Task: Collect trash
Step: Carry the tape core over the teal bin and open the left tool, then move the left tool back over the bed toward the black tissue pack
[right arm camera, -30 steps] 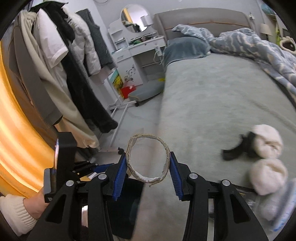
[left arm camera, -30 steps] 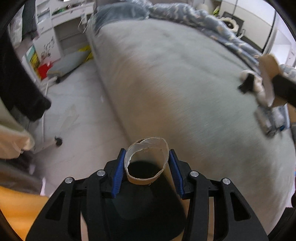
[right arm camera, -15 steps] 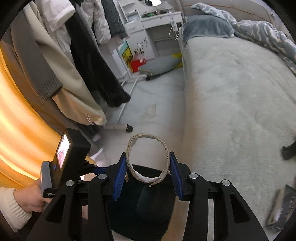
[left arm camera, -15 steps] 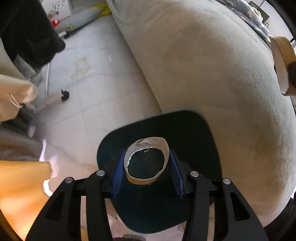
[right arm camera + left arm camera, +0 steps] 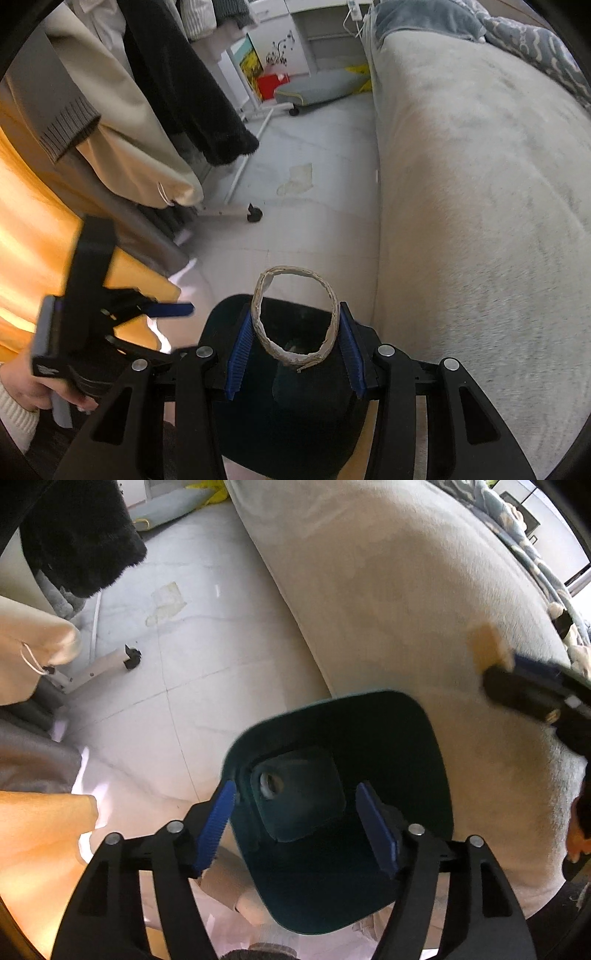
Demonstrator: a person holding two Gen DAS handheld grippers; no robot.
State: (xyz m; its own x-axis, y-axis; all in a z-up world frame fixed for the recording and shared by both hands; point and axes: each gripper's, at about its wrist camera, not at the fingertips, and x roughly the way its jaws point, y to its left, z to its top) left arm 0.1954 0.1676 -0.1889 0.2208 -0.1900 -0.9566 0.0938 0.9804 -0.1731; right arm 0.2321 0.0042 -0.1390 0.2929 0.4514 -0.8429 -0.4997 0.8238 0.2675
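Left gripper (image 5: pixel 295 825): jaws have just been opening, now apart with nothing between them, poised over the dark green bin (image 5: pixel 424 760) beside the bed (image 5: pixel 406 590). One cardboard tube (image 5: pixel 271 783) lies at the bin's bottom. Right gripper (image 5: pixel 295 349): pads clamped on a second cardboard tube (image 5: pixel 295 317) above the bin's mouth.

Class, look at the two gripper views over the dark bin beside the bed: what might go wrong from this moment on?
1. The right gripper holds its cardboard tube near the far rim of the bin; released there, it may land on the floor.
2. The left gripper, whose jaws have just been opening, hangs open and empty over the bin beside the right one; they might collide.
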